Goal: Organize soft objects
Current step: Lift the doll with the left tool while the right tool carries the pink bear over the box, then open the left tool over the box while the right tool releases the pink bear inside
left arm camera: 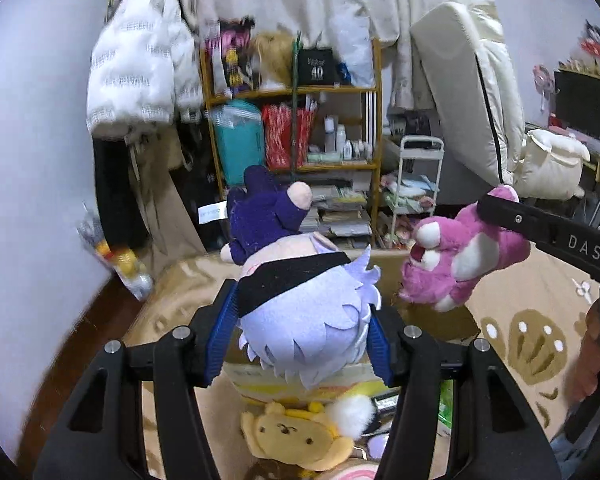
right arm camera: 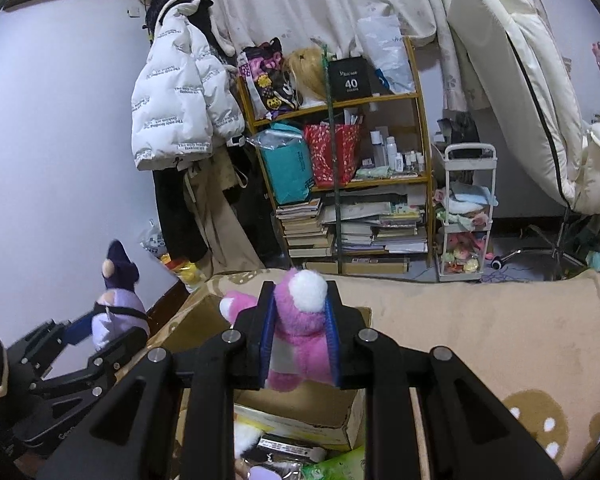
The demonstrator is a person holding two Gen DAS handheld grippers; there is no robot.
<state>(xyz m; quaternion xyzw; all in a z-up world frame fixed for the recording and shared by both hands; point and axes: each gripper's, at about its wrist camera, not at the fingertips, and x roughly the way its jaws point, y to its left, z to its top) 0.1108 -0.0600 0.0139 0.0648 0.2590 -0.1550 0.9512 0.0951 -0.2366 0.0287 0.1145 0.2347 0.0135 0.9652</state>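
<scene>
My left gripper (left arm camera: 300,312) is shut on a plush doll with pale lilac hair (left arm camera: 308,324), a black band across its face and a dark purple outfit; the doll is held by the head above an open cardboard box (left arm camera: 436,320). My right gripper (right arm camera: 300,316) is shut on a pink plush bear (right arm camera: 296,332) with white patches, also above the box (right arm camera: 300,404). In the left wrist view the pink bear (left arm camera: 456,252) hangs to the right, level with the doll. In the right wrist view the lilac doll (right arm camera: 116,312) shows at far left.
A yellow dog plush (left arm camera: 296,436) and packets lie in the box. The box sits on a beige bed cover (right arm camera: 480,320) with brown prints. Beyond stand a crowded wooden shelf (right arm camera: 340,152), a hanging white puffer jacket (right arm camera: 180,104), a small white cart (right arm camera: 466,216) and an upright mattress (right arm camera: 512,80).
</scene>
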